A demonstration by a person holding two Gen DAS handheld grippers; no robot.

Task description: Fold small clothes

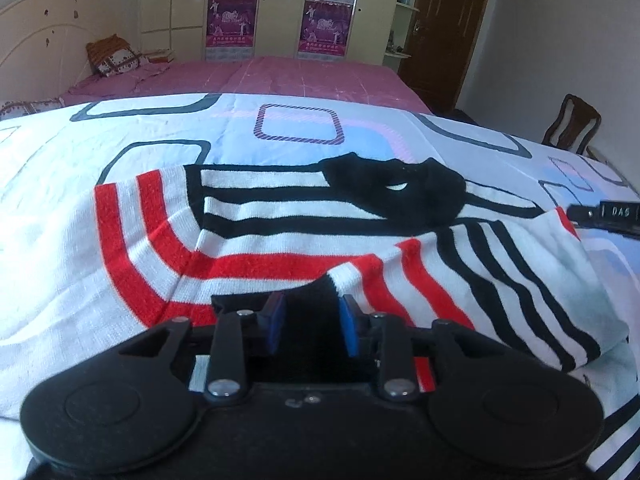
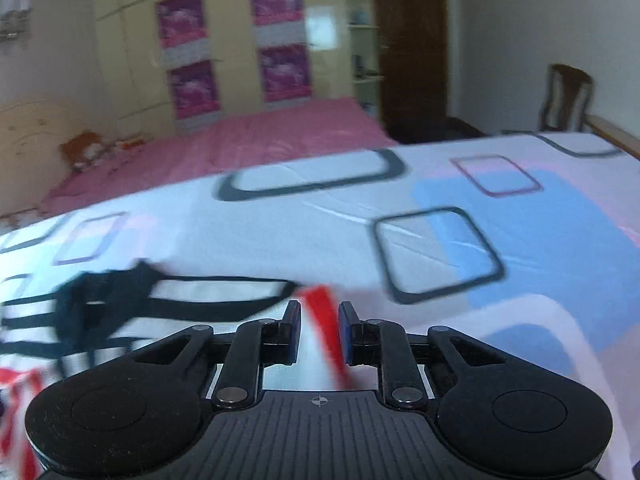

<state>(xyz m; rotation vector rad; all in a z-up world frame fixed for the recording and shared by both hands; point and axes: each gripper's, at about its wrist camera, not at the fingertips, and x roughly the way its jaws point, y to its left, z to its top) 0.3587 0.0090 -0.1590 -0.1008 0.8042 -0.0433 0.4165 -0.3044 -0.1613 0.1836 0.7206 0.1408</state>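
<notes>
A small striped sweater point(image 1: 320, 232), white with red and black bands, lies spread on a patterned bedsheet point(image 1: 280, 136). The left gripper point(image 1: 310, 326) pinches its black near hem. The right gripper point(image 2: 319, 332), jaws narrow, clasps a red-striped edge at the sweater's right.

A bed covered with a white cotton sheet printed with rounded black, purple and blue rectangles point(image 1: 296, 124) carries one thing directly: a white knitted garment with red and black stripes and a black collar point(image 1: 280, 208), spread flat, its collar toward twelve o'clock, a folded sleeve at five o'clock.
</notes>
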